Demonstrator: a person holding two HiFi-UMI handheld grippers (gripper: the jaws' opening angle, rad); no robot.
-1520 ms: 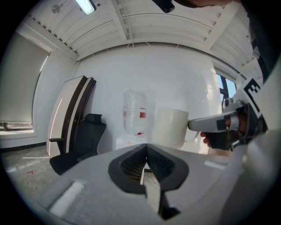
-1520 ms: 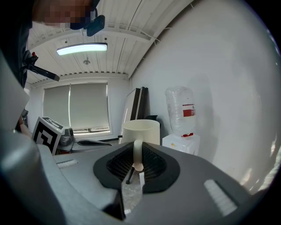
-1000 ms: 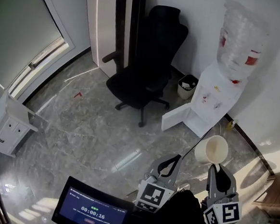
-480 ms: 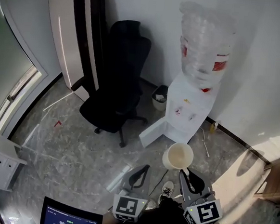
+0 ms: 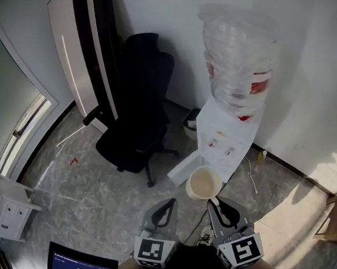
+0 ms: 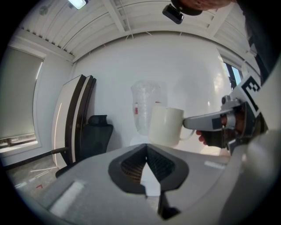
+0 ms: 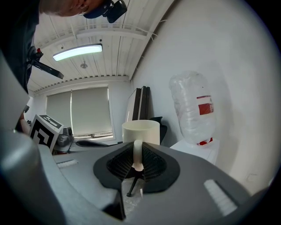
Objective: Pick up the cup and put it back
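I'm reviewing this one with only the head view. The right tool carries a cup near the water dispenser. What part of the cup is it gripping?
Observer: The right gripper view shows the right tool closed on the handle of the cup, which sits upright just beyond the jaws.
Operator: Is the left tool holding anything?
Observer: No. The left gripper view shows the left tool with its jaw tips together and nothing between them.
Operator: Any print on the cup's side?
Observer: None on the side that faces the left gripper view. It is plain cream there.
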